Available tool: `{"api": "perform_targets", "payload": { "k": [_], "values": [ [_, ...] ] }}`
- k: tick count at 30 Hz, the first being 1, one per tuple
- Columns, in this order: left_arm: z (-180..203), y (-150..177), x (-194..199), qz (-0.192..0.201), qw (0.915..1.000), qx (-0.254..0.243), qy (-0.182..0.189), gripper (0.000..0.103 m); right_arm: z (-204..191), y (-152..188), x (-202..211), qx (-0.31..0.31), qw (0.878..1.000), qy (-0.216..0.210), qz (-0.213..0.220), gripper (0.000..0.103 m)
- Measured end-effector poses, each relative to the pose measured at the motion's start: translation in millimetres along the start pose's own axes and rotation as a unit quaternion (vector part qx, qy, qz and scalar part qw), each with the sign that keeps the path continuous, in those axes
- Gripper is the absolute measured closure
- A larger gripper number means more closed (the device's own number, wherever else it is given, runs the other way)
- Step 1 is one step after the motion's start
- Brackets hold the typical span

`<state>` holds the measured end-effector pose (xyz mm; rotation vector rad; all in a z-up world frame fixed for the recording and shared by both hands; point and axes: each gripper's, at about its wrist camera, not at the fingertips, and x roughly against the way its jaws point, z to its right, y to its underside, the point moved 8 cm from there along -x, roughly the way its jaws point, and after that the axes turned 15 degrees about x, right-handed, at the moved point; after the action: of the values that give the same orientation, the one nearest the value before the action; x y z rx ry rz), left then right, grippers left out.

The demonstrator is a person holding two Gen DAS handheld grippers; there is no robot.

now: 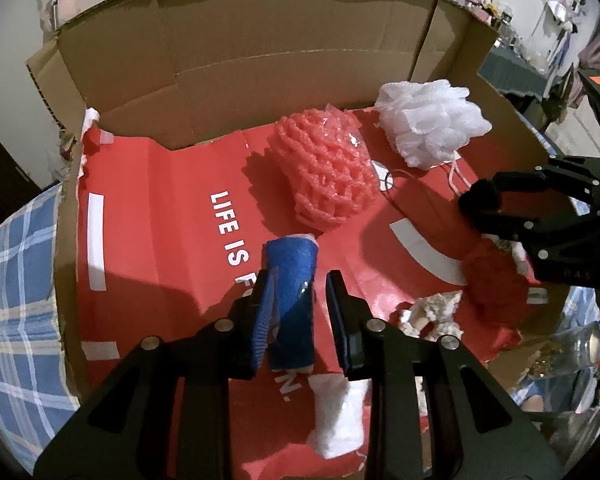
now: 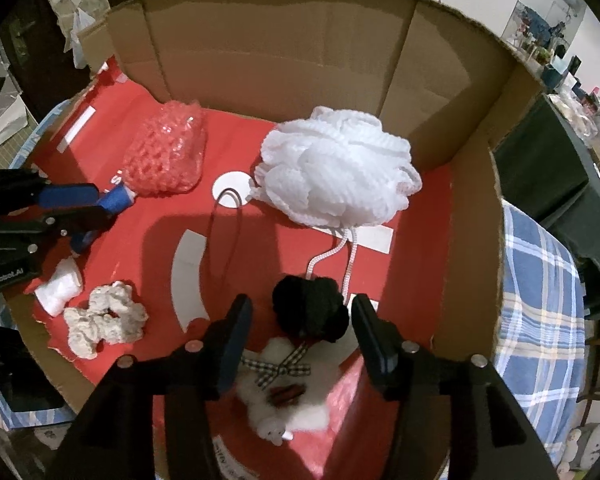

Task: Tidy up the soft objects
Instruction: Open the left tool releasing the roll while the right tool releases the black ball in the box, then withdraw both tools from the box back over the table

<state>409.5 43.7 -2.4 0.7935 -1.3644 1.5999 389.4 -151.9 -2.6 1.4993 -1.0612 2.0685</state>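
The left gripper (image 1: 298,300) stood with its black jaws spread fairly wide around a rolled blue felt cloth (image 1: 292,280) lying on the red printed paper lining (image 1: 160,220) of the open brown cardboard box (image 1: 260,40). The blue ribbed pad of its left finger (image 1: 263,316) lay against the roll's side, while the right finger stood a little apart from it, so the roll was straddled but not clamped.

The right gripper (image 2: 302,328) was open wide, its two black fingers flanking a fuzzy black pompom (image 2: 310,312) that lay on the red lining; from the pictures I could not tell whether either finger touched it. Just below the pompom lay a white fluffy plush piece with a checked ribbon bow (image 2: 284,396).

Farther in rested a white mesh bath pouf (image 2: 336,168) with its cord, and a pink foam net bundle (image 2: 164,156) to its left. Nearer the left gripper lay a small white wad (image 2: 60,284) and a cream knitted scrunchie (image 2: 104,320). Blue plaid fabric (image 2: 540,300) lay outside the box.
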Motion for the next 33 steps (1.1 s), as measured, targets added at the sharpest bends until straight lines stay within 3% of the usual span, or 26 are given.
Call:
{"api": "perform_targets", "payload": {
  "k": [4,6,7,9,17,22,27,33],
  "values": [
    [5.5,2.9,8.7,0.007,0.9999,0.006,0.012,0.072,-2.3,0.1,18.5,-0.002,1.000,0.003,0.017,0.040],
    [8.4,4.6,17.7,0.014,0.9996,0.012,0.021,0.030,-3.7,0.6,30.5,-0.005,1.000,0.003,0.028,0.040],
    [8.3,5.9,24.5,0.019,0.9994,0.014,0.025,0.028,-4.3,0.8,38.8,-0.008,0.999,0.005,0.035,0.040],
    [12.5,7.9,42.0,0.049,0.9980,0.013,0.037,0.028,-4.6,3.2,50.3,-0.010,0.999,0.006,0.046,0.037],
    [38.1,24.3,96.8,0.106,0.9924,0.014,0.061,0.027,-8.9,24.5,120.7,-0.026,0.992,0.027,0.120,0.022],
    [50.5,43.4,135.5,0.158,0.9852,0.015,0.065,0.020,-23.8,44.9,173.5,-0.033,0.983,0.047,0.173,0.012],
    [60.5,69.9,180.1,0.216,0.9726,0.018,0.084,0.014,-47.2,68.3,218.0,-0.029,0.972,0.068,0.222,0.000],
    [71.4,103.8,218.7,0.274,0.9567,0.018,0.098,0.008,-77.4,100.3,256.4,-0.024,0.957,0.109,0.267,0.000]
  ]
}}
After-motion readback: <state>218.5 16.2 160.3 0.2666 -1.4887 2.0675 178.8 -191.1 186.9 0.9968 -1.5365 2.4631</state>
